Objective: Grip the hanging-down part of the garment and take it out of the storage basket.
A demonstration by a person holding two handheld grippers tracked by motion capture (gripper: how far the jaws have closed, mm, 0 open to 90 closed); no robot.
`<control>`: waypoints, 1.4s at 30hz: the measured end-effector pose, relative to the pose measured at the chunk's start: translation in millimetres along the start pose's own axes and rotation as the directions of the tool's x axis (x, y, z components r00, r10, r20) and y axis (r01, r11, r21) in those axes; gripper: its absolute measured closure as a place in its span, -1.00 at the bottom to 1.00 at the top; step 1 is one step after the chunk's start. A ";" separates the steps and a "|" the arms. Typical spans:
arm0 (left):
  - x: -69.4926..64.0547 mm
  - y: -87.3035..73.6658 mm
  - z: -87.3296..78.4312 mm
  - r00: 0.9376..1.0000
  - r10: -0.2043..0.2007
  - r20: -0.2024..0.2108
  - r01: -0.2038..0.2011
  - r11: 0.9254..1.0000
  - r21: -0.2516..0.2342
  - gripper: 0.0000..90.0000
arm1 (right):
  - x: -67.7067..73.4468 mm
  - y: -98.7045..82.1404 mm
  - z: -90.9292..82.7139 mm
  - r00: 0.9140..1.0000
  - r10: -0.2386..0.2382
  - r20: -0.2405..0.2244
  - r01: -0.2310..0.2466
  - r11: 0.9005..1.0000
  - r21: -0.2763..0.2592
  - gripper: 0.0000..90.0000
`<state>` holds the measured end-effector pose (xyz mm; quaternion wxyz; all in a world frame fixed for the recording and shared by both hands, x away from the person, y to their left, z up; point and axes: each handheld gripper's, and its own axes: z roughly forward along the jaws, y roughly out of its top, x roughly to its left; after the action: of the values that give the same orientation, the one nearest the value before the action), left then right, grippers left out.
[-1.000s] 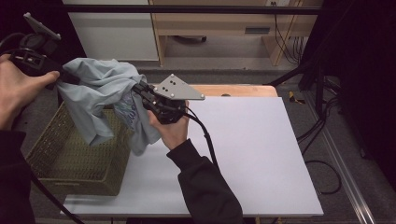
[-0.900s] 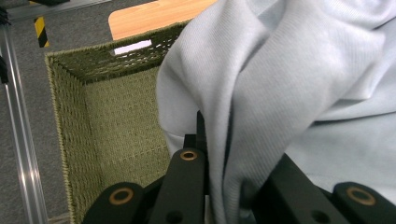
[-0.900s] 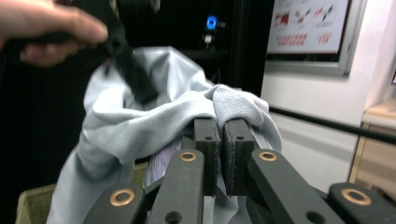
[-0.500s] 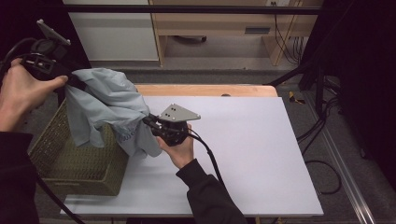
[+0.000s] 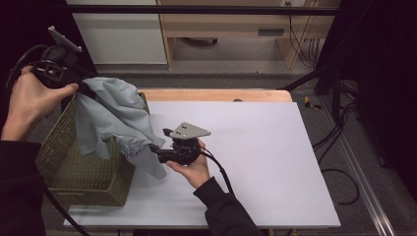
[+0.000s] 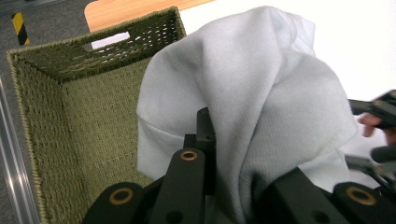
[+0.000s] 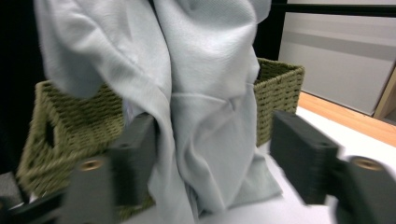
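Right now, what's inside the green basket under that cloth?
The near part of the woven basket shows bare walls with nothing in it. The pale cloth, hanging from the left gripper, covers the rest, so its floor there is hidden.

Left gripper raised, clamped; right gripper low, fingers parted.

My high view looks forward and down over the white table. Left gripper view rides close, aimed down into the green basket. Right gripper view sits low, facing it level. All three share the pale cloth and basket.
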<state>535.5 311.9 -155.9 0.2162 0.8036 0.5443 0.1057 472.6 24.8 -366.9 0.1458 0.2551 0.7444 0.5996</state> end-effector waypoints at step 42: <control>1.0 -1.3 5.4 1.000 -0.003 0.015 0.003 1.000 -0.003 0.88 | -59.0 -99.1 -206.5 0.910 0.105 0.402 -0.053 0.989 -0.137 -0.96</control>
<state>537.0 311.9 -161.3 0.2213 0.8033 0.5438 0.1002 393.1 -191.9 -418.7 0.2888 0.3951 0.6483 0.5833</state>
